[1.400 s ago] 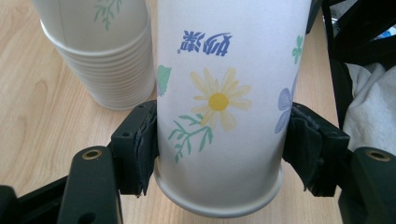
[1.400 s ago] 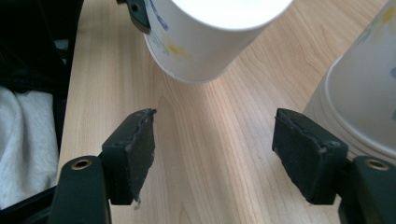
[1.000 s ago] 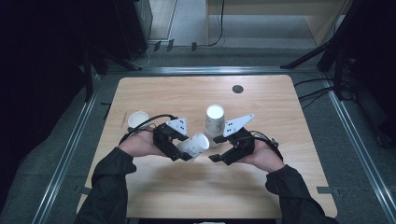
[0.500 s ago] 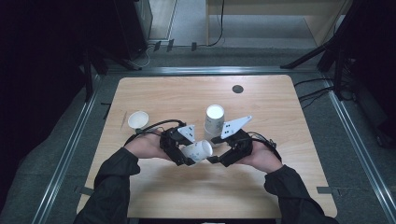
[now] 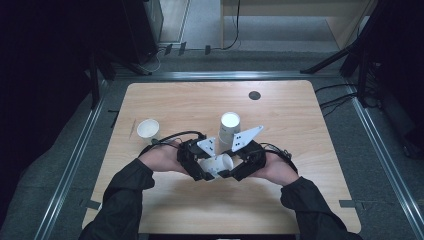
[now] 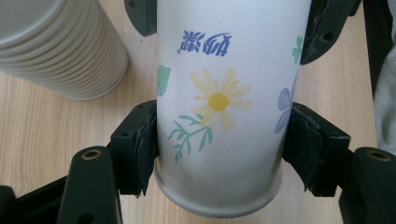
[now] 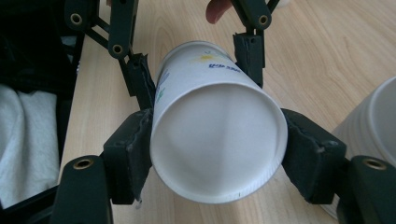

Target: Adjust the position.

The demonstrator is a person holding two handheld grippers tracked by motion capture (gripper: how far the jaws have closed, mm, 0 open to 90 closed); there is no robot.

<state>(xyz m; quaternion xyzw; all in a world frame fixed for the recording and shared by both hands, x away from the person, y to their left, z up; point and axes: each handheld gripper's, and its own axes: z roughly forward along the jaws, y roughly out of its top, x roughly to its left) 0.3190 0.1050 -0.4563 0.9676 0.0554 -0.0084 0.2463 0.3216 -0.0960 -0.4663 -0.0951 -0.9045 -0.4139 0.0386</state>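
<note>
Paper cup point(image 5: 216, 165) lies on its side above the table point(image 5: 310, 200), held between both grippers near the person; left gripper point(image 6: 219, 154) clamps its flowered wall, jaws nearly shut on it; right gripper point(image 7: 217, 154) has just been closing, pads now pressing the cup's base end; cup likely light, thin, easily crushed; best gripped gently near the stiffer rim or base; stack of cups point(image 5: 229, 127) stands just beyond.

right gripper point(image 7: 217, 149) has just closed onto a floral paper cup's point(image 7: 217, 140) mouth end, the left gripper point(image 7: 198, 70) clamping farther along.
</note>
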